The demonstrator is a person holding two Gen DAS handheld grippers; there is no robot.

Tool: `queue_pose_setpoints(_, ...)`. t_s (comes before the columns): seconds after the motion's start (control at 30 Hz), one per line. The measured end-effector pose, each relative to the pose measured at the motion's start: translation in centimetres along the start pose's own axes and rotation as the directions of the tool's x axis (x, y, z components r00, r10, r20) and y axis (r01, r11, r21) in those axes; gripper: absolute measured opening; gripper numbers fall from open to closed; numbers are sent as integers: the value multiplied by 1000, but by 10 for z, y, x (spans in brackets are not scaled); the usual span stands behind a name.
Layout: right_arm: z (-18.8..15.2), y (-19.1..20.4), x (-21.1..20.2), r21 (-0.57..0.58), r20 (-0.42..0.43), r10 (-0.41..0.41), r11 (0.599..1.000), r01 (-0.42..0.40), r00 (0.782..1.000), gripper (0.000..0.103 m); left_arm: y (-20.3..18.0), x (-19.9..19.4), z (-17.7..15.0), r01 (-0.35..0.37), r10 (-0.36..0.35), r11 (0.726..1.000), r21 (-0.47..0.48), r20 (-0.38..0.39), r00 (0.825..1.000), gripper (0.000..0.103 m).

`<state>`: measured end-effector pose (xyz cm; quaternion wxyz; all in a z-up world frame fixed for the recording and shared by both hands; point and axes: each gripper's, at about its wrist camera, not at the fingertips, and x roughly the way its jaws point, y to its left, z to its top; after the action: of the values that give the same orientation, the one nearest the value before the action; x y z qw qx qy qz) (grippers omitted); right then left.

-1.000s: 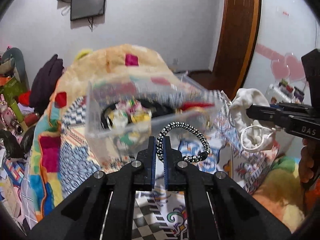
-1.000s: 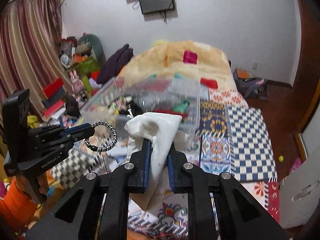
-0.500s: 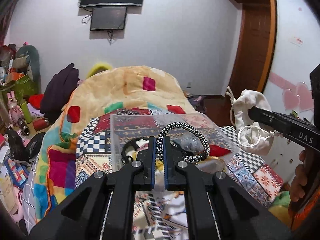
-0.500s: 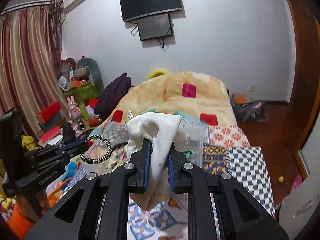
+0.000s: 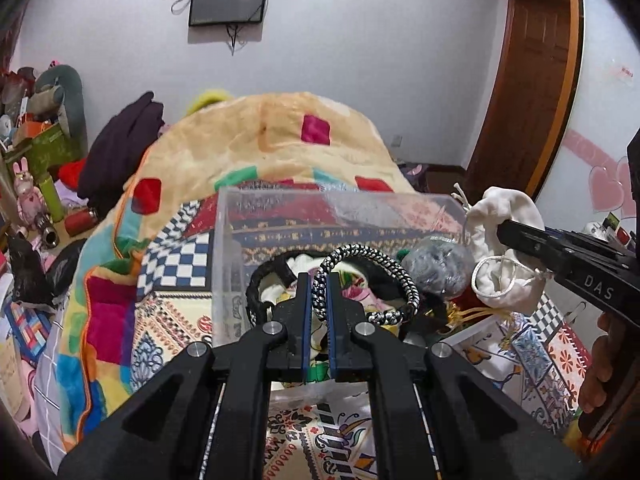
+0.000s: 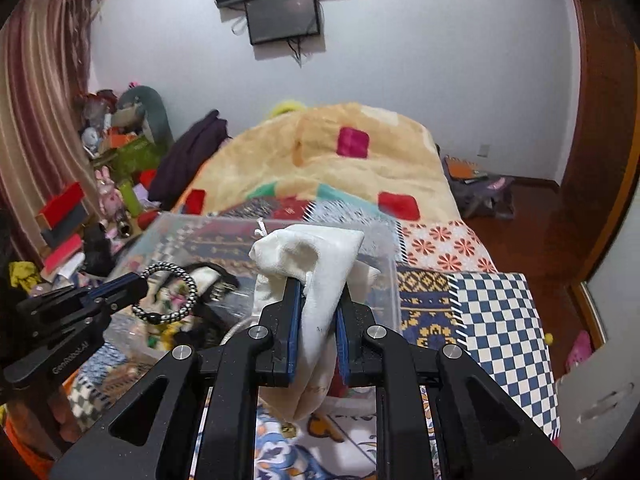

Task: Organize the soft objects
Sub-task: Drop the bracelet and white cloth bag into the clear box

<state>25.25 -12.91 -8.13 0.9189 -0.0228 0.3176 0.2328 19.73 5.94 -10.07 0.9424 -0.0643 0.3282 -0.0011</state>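
Observation:
My left gripper (image 5: 319, 280) is shut on a black-and-white braided bracelet (image 5: 380, 264) and holds it over the clear plastic box (image 5: 224, 256) on the bed. My right gripper (image 6: 318, 286) is shut on a white drawstring pouch (image 6: 320, 256) and holds it above the box's right side (image 6: 394, 280). The pouch also shows at the right in the left wrist view (image 5: 500, 248). The bracelet also shows at the left in the right wrist view (image 6: 172, 294). The box holds several small soft items, among them a black band (image 5: 260, 280).
The box rests on a bed with a patchwork quilt (image 6: 492, 320) and a beige fleece blanket (image 5: 280, 140). Cluttered shelves with toys and boxes (image 6: 100, 184) stand at the left. A wooden door (image 5: 528, 80) is at the right, a wall screen (image 6: 284, 16) behind.
Both grippers have moved forward and down to the box with their items still held. The box now lies right under the bracelet and the pouch.

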Motion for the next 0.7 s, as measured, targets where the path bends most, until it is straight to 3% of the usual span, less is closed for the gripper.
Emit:
queue_pose_setpoints(0.17,-3,-4,9,-1,-39,-10,1000,10,999,19,-6,2,-2,-9,9,1000,25,-11,1000,6)
queue_pose_setpoints(0.27,-2,-5,8,2,-56,-12,1000,12,998,27,-5,1,-1,4,-4,1000,20,-21,1000,13)
queue_pose_setpoints(0.37,1,-8,4,9,-57,-3,1000,3,998,44,-5,-4,1,17,-17,1000,10,-18,1000,21)
queue_pose_setpoints(0.43,2,-9,-3,11,-40,-3,1000,4,999,57,-5,-12,2,23,-23,1000,8,-4,1000,32)
queue_pose_setpoints(0.53,6,-7,-20,-4,-4,9,1000,-9,1000,57,-6,-29,6,34,-34,999,6,38,999,41)
queue_pose_setpoints(0.7,13,2,-57,-52,81,36,998,-32,996,59,-12,-69,16,52,-55,998,23,132,990,48)
